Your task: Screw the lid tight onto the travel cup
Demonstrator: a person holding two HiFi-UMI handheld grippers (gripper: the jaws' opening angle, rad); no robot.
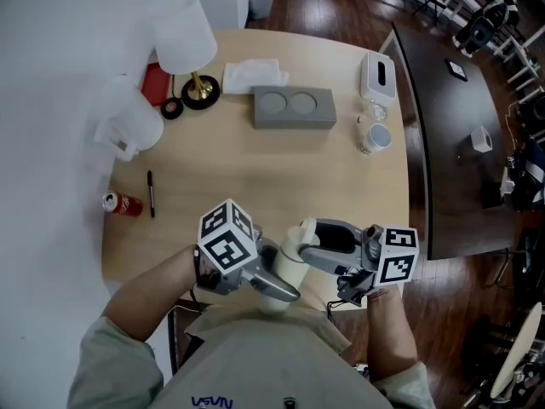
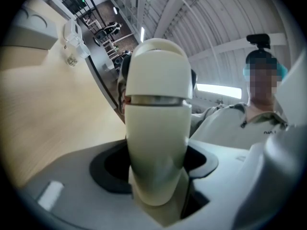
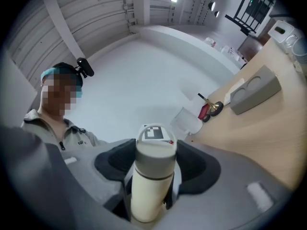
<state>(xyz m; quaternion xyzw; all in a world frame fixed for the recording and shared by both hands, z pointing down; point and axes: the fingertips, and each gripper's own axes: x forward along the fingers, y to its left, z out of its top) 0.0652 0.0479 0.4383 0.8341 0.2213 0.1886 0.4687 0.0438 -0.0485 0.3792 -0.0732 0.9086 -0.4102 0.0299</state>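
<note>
At the near edge of the surface (image 1: pixel 255 169), the cream travel cup (image 1: pixel 288 269) is clamped between both tongs, the left tongs (image 1: pixel 281 290) gripping its body and the right tongs (image 1: pixel 308 239) closed at its lid (image 1: pixel 298 230).

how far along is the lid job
Done: lid sits on the travel cup. In hand: left gripper clamps the body, right gripper grips the lid. Left: final tightening; a metal band shows at the seam, so tightness is unconfirmed.
</note>
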